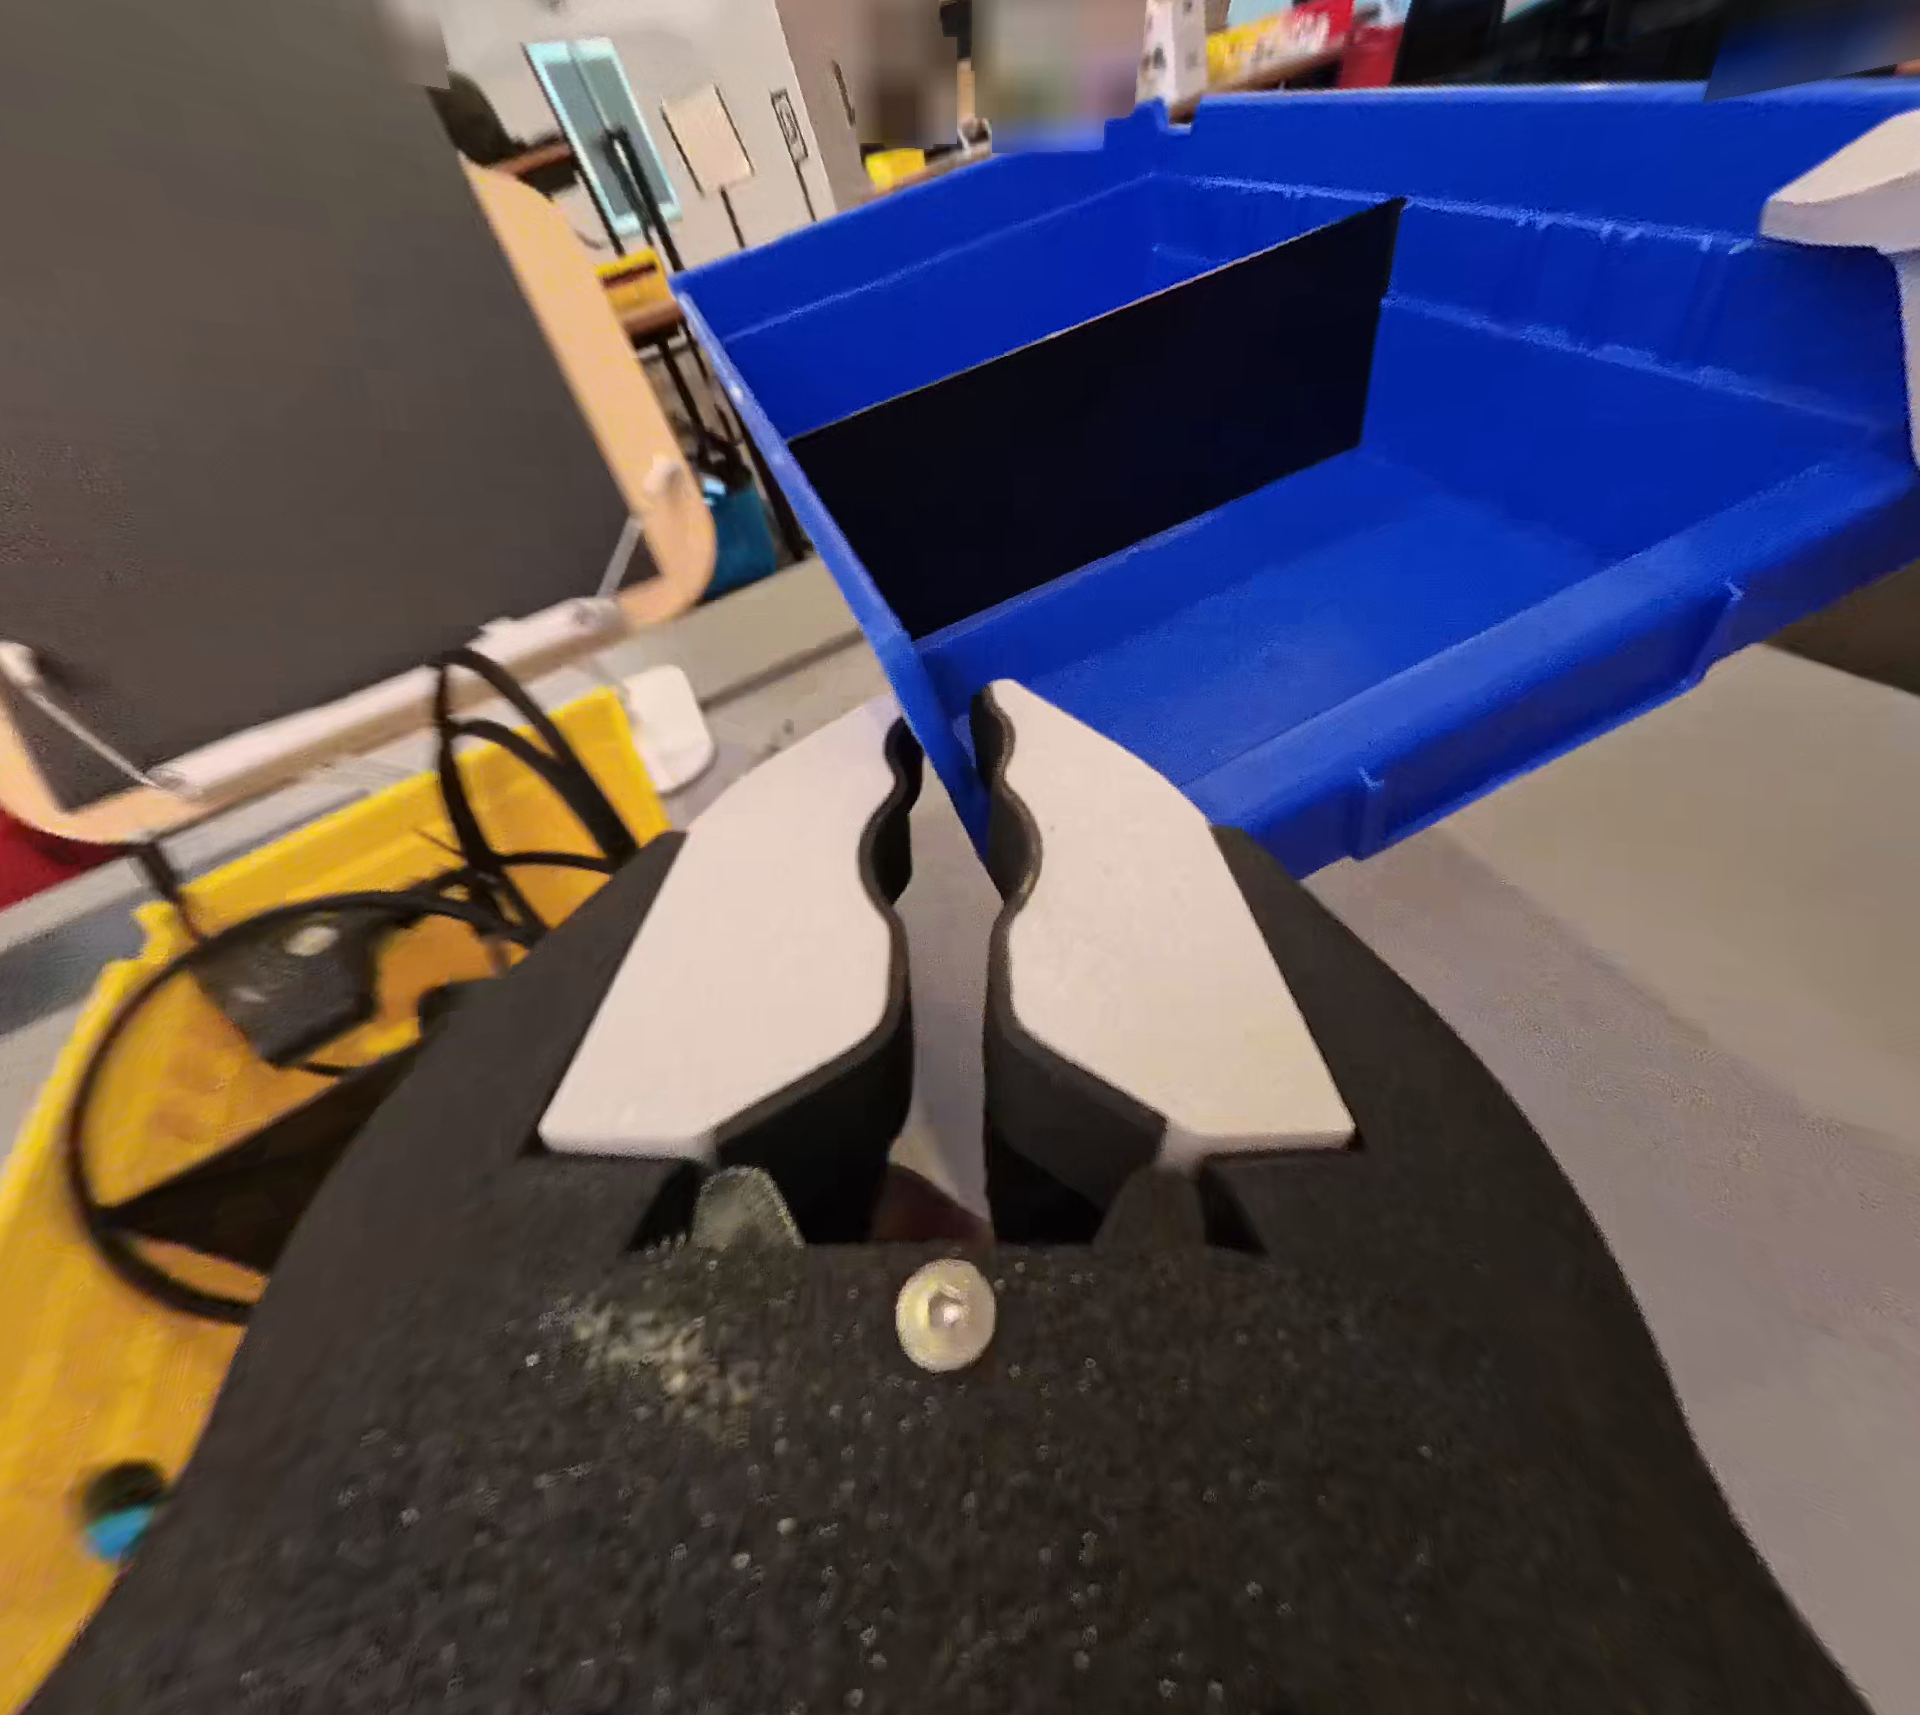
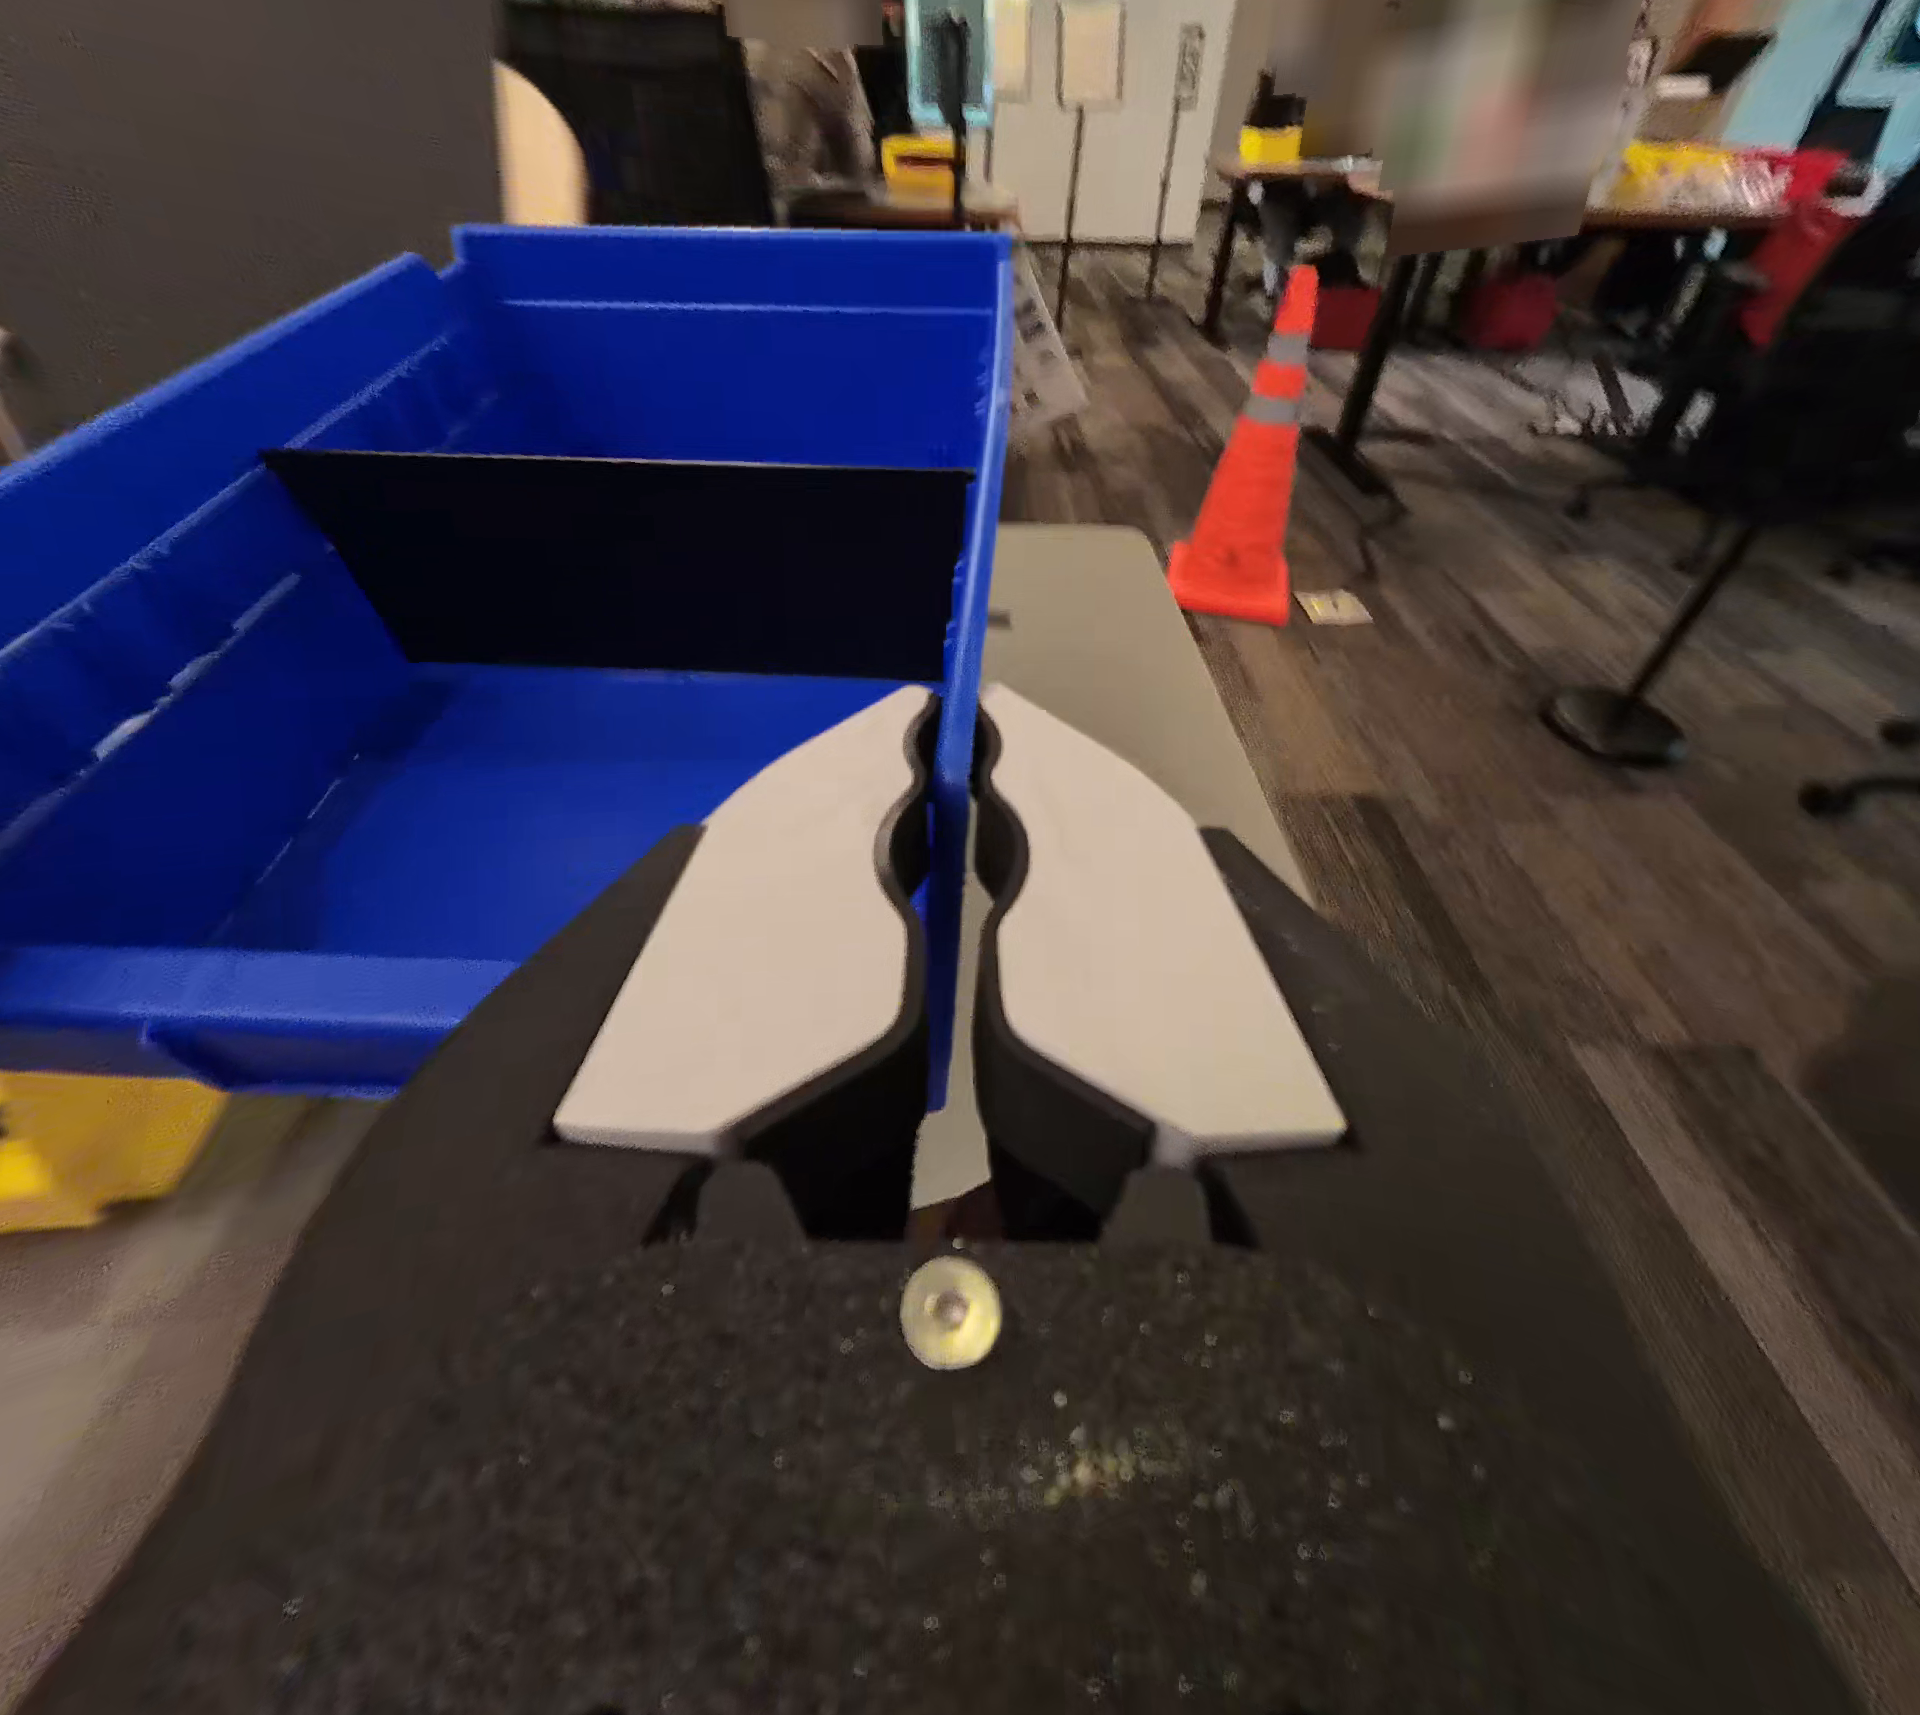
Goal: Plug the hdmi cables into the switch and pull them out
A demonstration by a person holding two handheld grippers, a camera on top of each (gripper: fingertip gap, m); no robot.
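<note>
Left wrist view: both claws (image 1: 948,730) (image 2: 958,720) clamped on blue bin (image 1: 1558,377) walls; yellow bin (image 1: 343,855) holds cables (image 1: 499,782).

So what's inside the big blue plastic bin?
The blue plastic bin holds only a black divider panel. The near compartment is empty. Behind the divider, the floor is hidden.

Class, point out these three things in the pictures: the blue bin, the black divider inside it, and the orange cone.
blue bin (image 1: 1403,657): left wrist view, on its bare floor.
black divider (image 2: 644,564): right wrist view, on its front face.
orange cone (image 2: 1252,460): right wrist view, mid-body.
</note>
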